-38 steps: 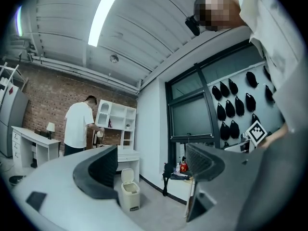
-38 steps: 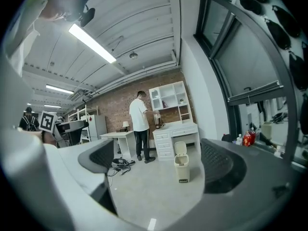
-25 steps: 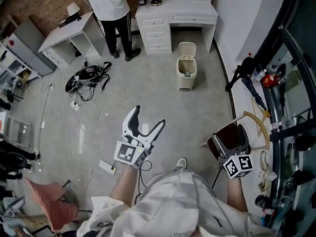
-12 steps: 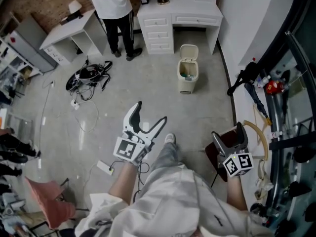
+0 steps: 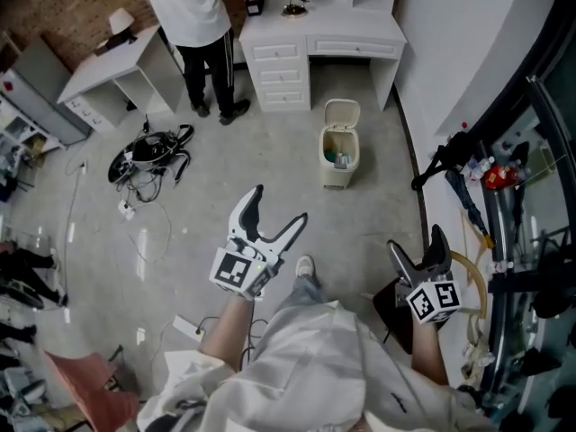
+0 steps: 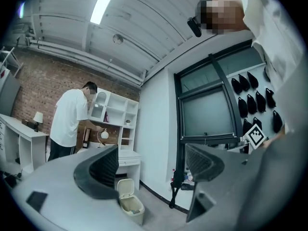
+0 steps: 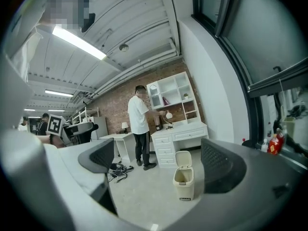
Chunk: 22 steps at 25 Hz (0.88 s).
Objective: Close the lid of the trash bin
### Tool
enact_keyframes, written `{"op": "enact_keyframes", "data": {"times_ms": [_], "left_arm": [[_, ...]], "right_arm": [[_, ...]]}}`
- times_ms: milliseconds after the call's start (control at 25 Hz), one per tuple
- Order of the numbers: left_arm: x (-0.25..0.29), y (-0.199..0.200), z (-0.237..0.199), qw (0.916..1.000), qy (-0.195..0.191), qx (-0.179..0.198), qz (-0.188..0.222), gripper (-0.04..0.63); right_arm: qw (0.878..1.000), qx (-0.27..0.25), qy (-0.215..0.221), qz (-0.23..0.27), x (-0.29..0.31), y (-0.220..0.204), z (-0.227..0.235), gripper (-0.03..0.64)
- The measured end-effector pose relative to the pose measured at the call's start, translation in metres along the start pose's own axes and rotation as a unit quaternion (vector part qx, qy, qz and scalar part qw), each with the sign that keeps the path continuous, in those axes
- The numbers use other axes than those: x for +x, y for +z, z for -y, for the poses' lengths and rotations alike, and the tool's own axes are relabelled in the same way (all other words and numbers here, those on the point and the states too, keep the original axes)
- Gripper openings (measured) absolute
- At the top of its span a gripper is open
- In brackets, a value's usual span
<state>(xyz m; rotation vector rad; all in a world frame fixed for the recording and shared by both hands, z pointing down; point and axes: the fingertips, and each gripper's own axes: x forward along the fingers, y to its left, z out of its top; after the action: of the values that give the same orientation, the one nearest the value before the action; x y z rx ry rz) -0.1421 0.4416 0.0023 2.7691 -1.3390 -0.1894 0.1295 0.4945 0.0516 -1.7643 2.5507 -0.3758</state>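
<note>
Grey concrete floor (image 5: 270, 142) fills the room; a person (image 5: 193, 16) stands at a white surface (image 5: 315, 25) at 12 o'clock. At 1 o'clock the trash bin (image 5: 339, 165) stands well apart from both tools, its lid (image 5: 342, 112) tipped up. The left tool (image 5: 279, 205) and right tool (image 5: 416, 239) are spread, empty. Best to step closer, then push the lid's top edge forward and down.

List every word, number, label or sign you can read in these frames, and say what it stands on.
No readable text in any view.
Left gripper and right gripper: their marker cubes carry only black-and-white square patterns, no letters or digits.
Red bottle by the window: any label is too small to read.
Trash bin: no print visible.
</note>
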Motion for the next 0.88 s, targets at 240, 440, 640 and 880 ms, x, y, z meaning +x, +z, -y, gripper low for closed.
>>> {"op": "enact_keyframes", "data": {"times_ms": [240, 440, 640, 880], "left_arm": [[0.071, -0.001, -0.069, 0.9999, -0.015, -0.001, -0.003, 0.422], [0.114, 0.000, -0.129, 0.9996, -0.027, -0.008, -0.009, 0.422], [0.151, -0.006, -0.169, 0.9991, -0.034, -0.020, -0.013, 0.422], [0.193, -0.019, -0.184, 0.9985, -0.042, -0.024, -0.023, 0.422]], "right_arm": [[1.000, -0.001, -0.006, 0.004, 0.091, 0.015, 0.020, 0.552], [1.000, -0.004, -0.020, 0.001, 0.163, 0.027, 0.022, 0.552], [1.000, -0.005, -0.027, -0.003, 0.211, 0.034, 0.028, 0.552], [0.999, -0.003, -0.031, -0.013, 0.240, 0.033, 0.047, 0.552]]}}
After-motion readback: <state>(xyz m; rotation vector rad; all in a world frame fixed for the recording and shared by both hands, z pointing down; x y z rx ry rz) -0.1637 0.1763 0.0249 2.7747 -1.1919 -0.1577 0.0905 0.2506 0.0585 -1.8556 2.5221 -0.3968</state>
